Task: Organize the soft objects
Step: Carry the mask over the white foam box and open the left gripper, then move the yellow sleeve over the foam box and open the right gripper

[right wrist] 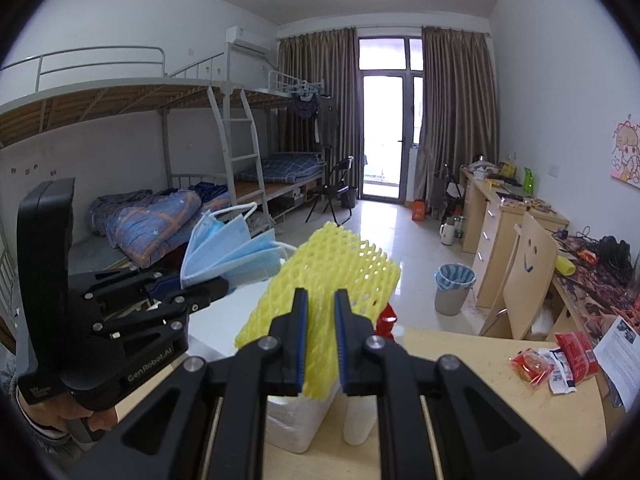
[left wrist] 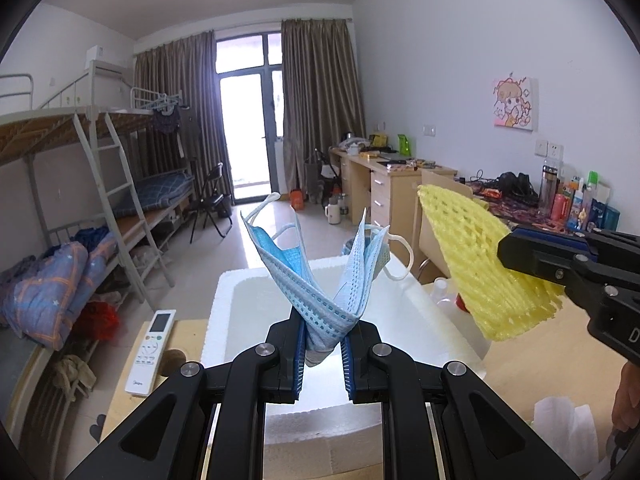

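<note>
My left gripper (left wrist: pixel 322 350) is shut on a bunch of blue face masks (left wrist: pixel 320 280), whose ends fan upward above the white foam box (left wrist: pixel 224 304). In the right wrist view the same masks (right wrist: pixel 228 248) stick out of the left gripper (right wrist: pixel 218 286) at the left. My right gripper (right wrist: pixel 321 344) is shut on a yellow foam net sleeve (right wrist: pixel 332 276), held up over the table. In the left wrist view that yellow net (left wrist: pixel 480 264) hangs at the right from the right gripper (left wrist: pixel 516 254), beside the box.
A white remote control (left wrist: pixel 151 350) lies on the wooden table (left wrist: pixel 188 340) left of the box. Red snack packets (right wrist: pixel 560 360) and papers lie at the table's right. A red-capped bottle (right wrist: pixel 386 320) and a white cup (right wrist: pixel 356 420) stand near the box. A chair (right wrist: pixel 524 280) stands behind.
</note>
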`<state>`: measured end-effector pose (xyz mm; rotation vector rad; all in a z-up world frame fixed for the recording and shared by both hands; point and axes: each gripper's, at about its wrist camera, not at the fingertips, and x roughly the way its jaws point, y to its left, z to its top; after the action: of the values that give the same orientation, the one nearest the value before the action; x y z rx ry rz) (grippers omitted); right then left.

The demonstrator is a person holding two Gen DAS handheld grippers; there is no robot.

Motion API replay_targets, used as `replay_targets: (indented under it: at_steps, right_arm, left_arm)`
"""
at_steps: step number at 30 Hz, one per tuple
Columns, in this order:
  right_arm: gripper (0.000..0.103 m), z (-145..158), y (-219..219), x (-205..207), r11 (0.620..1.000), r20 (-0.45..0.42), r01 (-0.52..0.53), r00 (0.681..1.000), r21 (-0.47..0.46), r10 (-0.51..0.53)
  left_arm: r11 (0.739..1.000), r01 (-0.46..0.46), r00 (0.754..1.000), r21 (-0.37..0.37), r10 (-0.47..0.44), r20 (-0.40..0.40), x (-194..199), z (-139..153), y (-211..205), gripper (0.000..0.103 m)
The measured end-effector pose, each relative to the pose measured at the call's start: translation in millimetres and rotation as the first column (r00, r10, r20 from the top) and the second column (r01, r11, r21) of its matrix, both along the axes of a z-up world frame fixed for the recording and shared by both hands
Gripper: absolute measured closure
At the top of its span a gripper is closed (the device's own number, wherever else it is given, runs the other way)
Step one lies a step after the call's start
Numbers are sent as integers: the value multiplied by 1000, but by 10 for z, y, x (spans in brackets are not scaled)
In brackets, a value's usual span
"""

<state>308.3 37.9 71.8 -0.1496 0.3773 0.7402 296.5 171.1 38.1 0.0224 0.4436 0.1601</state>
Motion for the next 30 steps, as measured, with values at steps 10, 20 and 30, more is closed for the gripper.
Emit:
replay_targets:
  at_steps: [10,20,30]
  right_arm:
    - [88,-3,6,13,1000,-5,-2,1000,-5,2]
    - [88,-6,13,30,1000,-4,-3,1000,-9,3]
    - [88,-7,8,54,1000,-7,-13,1000,-8,13]
  left_arm:
    - [1000,-17,1000,-6,17,-17,76,-29,34,86]
    - [999,-50,999,20,49,4,47,-17,27,16]
    - [998,-59,998,14,59,22,-46,-12,67,10]
